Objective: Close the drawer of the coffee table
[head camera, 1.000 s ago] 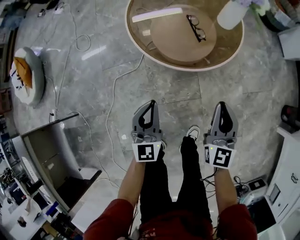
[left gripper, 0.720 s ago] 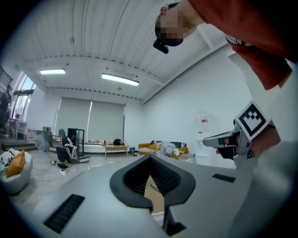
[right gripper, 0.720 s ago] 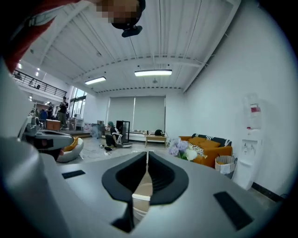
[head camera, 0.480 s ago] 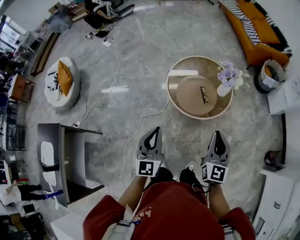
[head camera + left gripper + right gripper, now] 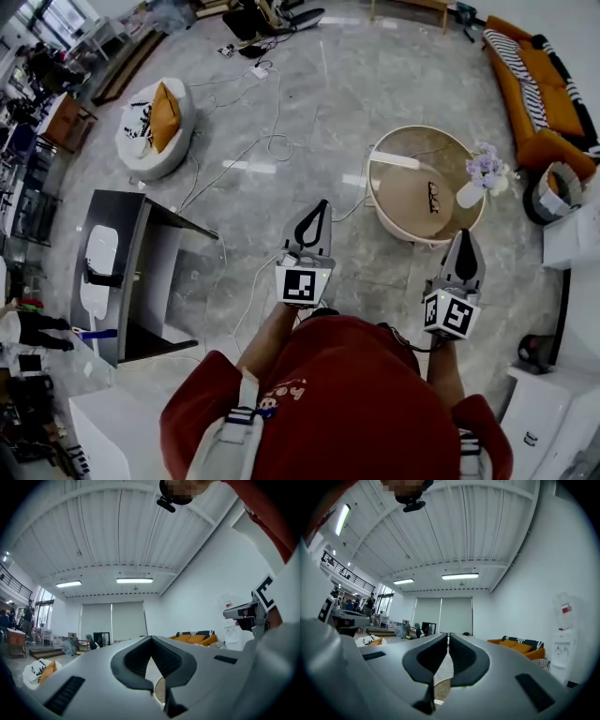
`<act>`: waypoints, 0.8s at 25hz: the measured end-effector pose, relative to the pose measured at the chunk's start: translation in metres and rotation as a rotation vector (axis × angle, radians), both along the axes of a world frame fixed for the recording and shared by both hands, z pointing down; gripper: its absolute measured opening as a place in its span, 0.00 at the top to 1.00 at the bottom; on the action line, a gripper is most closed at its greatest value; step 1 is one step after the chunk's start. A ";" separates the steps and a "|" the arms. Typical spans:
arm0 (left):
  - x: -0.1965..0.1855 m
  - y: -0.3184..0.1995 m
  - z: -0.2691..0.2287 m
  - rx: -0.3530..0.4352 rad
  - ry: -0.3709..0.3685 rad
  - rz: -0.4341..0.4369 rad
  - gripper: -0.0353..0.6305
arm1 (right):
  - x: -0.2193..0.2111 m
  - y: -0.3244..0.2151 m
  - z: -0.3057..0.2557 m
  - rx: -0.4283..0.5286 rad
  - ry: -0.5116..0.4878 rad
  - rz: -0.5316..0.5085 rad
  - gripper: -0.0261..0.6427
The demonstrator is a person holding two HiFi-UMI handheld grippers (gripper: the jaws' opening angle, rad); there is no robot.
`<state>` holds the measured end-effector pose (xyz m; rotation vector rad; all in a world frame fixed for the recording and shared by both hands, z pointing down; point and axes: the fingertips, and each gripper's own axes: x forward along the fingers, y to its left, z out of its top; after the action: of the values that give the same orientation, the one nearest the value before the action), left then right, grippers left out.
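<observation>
The round coffee table (image 5: pixel 441 145) stands on the grey marble floor ahead and to the right, with black glasses (image 5: pixel 435 195) and a white vase of flowers (image 5: pixel 478 178) on it. No drawer shows from this high angle. I hold both grippers out level at chest height, well above the floor and short of the table. My left gripper (image 5: pixel 319 211) is shut and empty, its tips meeting in the left gripper view (image 5: pixel 151 638). My right gripper (image 5: pixel 466 236) is also shut on nothing, and its jaws stand together in the right gripper view (image 5: pixel 448 634).
A dark desk (image 5: pixel 122 272) stands at the left. A white pouf with an orange cushion (image 5: pixel 155 127) lies beyond it, and white cables (image 5: pixel 244 159) trail across the floor. An orange sofa (image 5: pixel 534 84) and a basket (image 5: pixel 560 192) are at the right, with white cabinets (image 5: pixel 553 412) nearer.
Both grippers have risen a long way as the person stood up. The head view now takes in much more of the room, and the coffee table looks smaller and farther off. Both jaws stayed shut.
</observation>
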<state>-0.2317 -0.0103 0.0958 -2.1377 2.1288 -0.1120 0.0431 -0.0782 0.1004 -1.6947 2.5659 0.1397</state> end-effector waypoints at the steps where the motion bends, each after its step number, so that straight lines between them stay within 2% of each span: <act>1: -0.003 0.001 -0.002 0.003 -0.002 -0.005 0.93 | -0.005 0.000 -0.002 0.005 0.000 -0.006 0.92; 8: -0.015 0.003 -0.010 0.018 -0.008 -0.016 0.93 | -0.029 -0.002 -0.018 0.021 -0.010 -0.043 0.92; 20: -0.022 0.001 -0.002 0.014 -0.003 -0.036 0.93 | -0.039 -0.007 -0.002 -0.003 0.035 -0.083 0.92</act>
<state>-0.2537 -0.0092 0.0941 -2.0910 2.1600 -0.1034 0.0037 -0.0856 0.0986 -1.5974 2.6578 0.1624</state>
